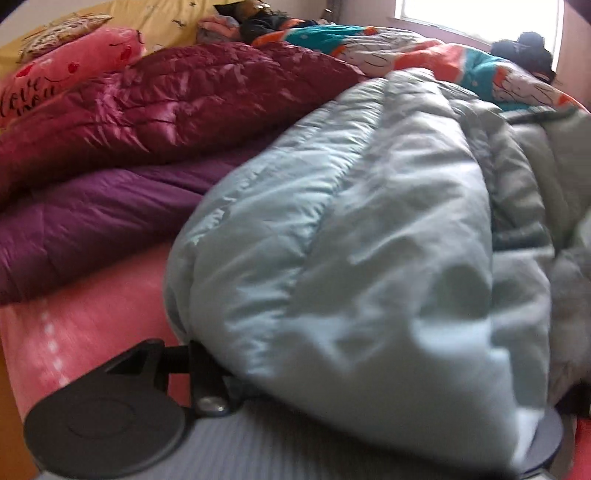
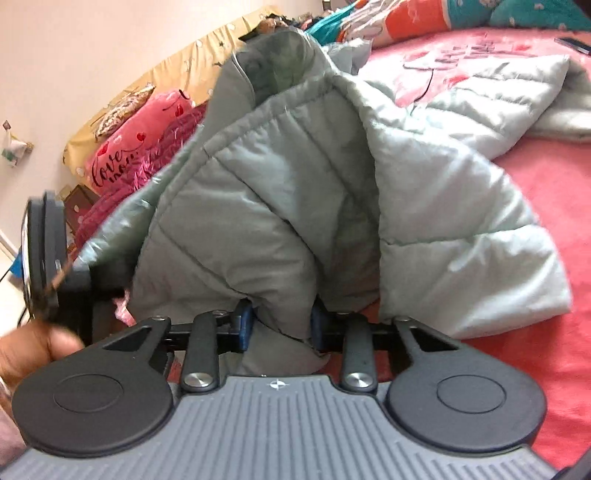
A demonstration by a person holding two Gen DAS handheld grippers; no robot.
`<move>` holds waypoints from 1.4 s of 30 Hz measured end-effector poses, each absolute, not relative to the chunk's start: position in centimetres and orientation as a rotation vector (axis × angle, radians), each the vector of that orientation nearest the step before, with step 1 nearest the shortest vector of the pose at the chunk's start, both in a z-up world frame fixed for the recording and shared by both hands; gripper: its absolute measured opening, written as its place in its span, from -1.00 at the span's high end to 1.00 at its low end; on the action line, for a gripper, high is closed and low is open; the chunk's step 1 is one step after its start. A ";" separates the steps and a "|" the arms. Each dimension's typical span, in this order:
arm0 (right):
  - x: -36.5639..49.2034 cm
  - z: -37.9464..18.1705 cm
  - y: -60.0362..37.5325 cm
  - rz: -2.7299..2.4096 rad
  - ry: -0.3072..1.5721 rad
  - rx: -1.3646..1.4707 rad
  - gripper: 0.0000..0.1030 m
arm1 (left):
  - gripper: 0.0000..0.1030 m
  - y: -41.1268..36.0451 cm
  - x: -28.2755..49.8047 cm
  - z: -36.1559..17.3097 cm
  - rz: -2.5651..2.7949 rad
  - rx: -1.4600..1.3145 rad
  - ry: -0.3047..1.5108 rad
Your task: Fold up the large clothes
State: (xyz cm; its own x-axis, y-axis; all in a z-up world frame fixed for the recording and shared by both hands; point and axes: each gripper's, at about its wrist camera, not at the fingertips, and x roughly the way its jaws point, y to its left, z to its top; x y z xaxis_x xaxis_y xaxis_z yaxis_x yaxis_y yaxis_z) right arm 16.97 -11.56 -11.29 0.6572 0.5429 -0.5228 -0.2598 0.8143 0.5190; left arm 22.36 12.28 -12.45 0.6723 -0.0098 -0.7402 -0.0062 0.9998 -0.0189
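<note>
A pale blue-grey quilted puffer jacket point(image 2: 424, 206) lies partly on a pink bedsheet point(image 2: 535, 295). My right gripper point(image 2: 282, 325) is shut on a fold of the jacket, with fabric pinched between the blue pads point(image 2: 244, 321), and holds that part lifted. In the left wrist view the jacket point(image 1: 351, 240) drapes over the left gripper and hides its fingers; only the left side of its body point(image 1: 147, 369) shows. The other gripper shows at the left edge of the right wrist view point(image 2: 44, 258), against the jacket.
A maroon quilted coat point(image 1: 166, 103) and a purple one point(image 1: 92, 229) lie stacked at the left on the bed. A pink "love you" pillow point(image 1: 66, 70), a yellow headboard cover point(image 1: 159, 14) and a teal-orange quilt point(image 1: 406, 51) are behind. A window point(image 1: 472, 14) is at the back.
</note>
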 end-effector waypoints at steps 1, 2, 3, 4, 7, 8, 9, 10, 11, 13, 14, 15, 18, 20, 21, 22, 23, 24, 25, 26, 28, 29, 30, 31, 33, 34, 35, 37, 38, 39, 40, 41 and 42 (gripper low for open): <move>16.6 -11.0 -12.2 0.472 0.719 0.428 0.31 | 0.14 11.6 21.9 -12.5 -0.019 -0.025 0.837; 16.5 -10.9 -12.6 0.473 0.718 0.433 0.31 | 0.14 10.9 21.3 -12.6 -0.041 -0.019 0.844; 16.2 -10.6 -13.3 0.473 0.718 0.439 0.32 | 0.14 10.1 20.7 -12.6 -0.061 -0.006 0.847; 15.9 -10.4 -13.9 0.470 0.719 0.445 0.32 | 0.14 9.2 20.2 -12.7 -0.081 0.006 0.849; 15.2 -10.1 -15.8 0.465 0.726 0.465 0.34 | 0.14 6.5 18.2 -12.6 -0.141 0.012 0.854; 15.0 -10.0 -16.6 0.469 0.730 0.477 0.34 | 0.14 5.8 17.6 -12.4 -0.157 0.011 0.854; 14.6 -10.0 -17.1 0.474 0.734 0.487 0.34 | 0.14 4.9 17.0 -12.4 -0.170 0.006 0.852; 14.1 -9.8 -18.0 0.478 0.734 0.493 0.34 | 0.14 4.0 16.3 -12.3 -0.188 -0.007 0.852; 13.5 -9.4 -19.1 0.479 0.730 0.493 0.34 | 0.14 3.2 15.8 -12.2 -0.205 -0.017 0.853; 12.1 -8.7 -20.5 0.468 0.721 0.492 0.34 | 0.14 1.2 14.4 -12.2 -0.238 -0.012 0.846; 11.5 -8.6 -21.4 0.459 0.720 0.503 0.34 | 0.14 0.3 13.7 -12.2 -0.251 -0.005 0.840; 10.7 -8.5 -22.7 0.449 0.719 0.525 0.34 | 0.14 -0.7 13.0 -12.2 -0.263 -0.004 0.837; 8.7 -8.2 -25.3 0.414 0.709 0.569 0.34 | 0.14 -3.4 11.2 -12.2 -0.304 -0.021 0.832; 6.9 -8.1 -27.7 0.379 0.696 0.579 0.34 | 0.14 -4.8 10.4 -12.2 -0.323 -0.010 0.819; 6.9 -8.4 -28.3 0.362 0.692 0.589 0.34 | 0.14 -5.2 10.0 -12.1 -0.327 -0.009 0.812; 6.4 -8.5 -29.1 0.341 0.689 0.605 0.34 | 0.14 -5.5 9.8 -12.0 -0.329 -0.015 0.807; 6.2 -8.8 -29.7 0.317 0.687 0.619 0.30 | 0.13 -5.5 9.7 -11.8 -0.329 -0.020 0.805; 5.7 -9.0 -30.5 0.291 0.685 0.629 0.29 | 0.13 -5.5 9.7 -11.5 -0.328 -0.021 0.801; 5.4 -9.3 -31.3 0.265 0.686 0.634 0.27 | 0.11 -5.4 9.7 -11.2 -0.324 -0.022 0.795; 5.2 -9.6 -32.0 0.247 0.689 0.638 0.23 | 0.08 -5.2 9.8 -11.0 -0.317 -0.026 0.791; 4.7 -10.1 -33.4 0.231 0.697 0.657 0.02 | 0.07 -4.6 10.1 -10.6 -0.294 -0.051 0.783; 4.3 -10.2 -33.7 0.228 0.704 0.657 -0.32 | 0.07 -4.1 10.2 -10.4 -0.280 -0.077 0.777; 4.1 -10.4 -33.8 0.215 0.713 0.648 -0.51 | 0.07 -3.3 10.4 -10.1 -0.264 -0.121 0.765; 4.1 -10.7 -34.0 0.204 0.726 0.642 -0.64 | 0.07 -3.2 9.7 -9.8 -0.252 -0.165 0.752; 4.3 -10.6 -34.0 0.205 0.744 0.638 -0.63 | 0.05 -2.1 9.2 -9.4 -0.217 -0.243 0.719; 4.8 -10.8 -32.9 0.199 0.749 0.631 -0.70 | 0.04 -1.5 8.9 -9.2 -0.181 -0.267 0.700; 4.8 -10.8 -32.6 0.192 0.753 0.623 -0.80 | 0.04 -0.8 8.4 -9.0 -0.141 -0.282 0.683; 4.9 -10.9 -32.5 0.183 0.759 0.612 -0.88 | 0.04 0.9 8.2 -8.8 -0.047 -0.311 0.658; 5.4 -10.7 -32.0 0.175 0.760 0.607 -0.92 | 0.04 1.7 8.1 -8.8 -0.003 -0.323 0.655; 5.4 -10.8 -32.1 0.164 0.760 0.603 -0.93 | 0.04 2.7 8.1 -9.0 0.039 -0.330 0.656; 5.9 -10.5 -32.1 0.152 0.760 0.602 -0.93 | 0.04 3.6 8.3 -9.1 0.075 -0.330 0.663; 6.0 -10.5 -32.4 0.141 0.762 0.605 -0.95 | 0.03 4.4 8.2 -9.4 0.107 -0.327 0.672; 6.0 -10.6 -32.6 0.129 0.763 0.611 -0.95 | 0.03 5.5 8.1 -9.7 0.147 -0.324 0.678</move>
State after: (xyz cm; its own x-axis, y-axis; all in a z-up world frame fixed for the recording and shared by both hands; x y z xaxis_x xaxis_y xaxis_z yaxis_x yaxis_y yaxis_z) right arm 5.97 -32.62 -10.56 0.7242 0.3238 -0.6088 0.1055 0.8205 0.5618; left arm 8.11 5.48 -9.71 0.7706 0.0287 -0.6367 -0.2378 0.9398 -0.2454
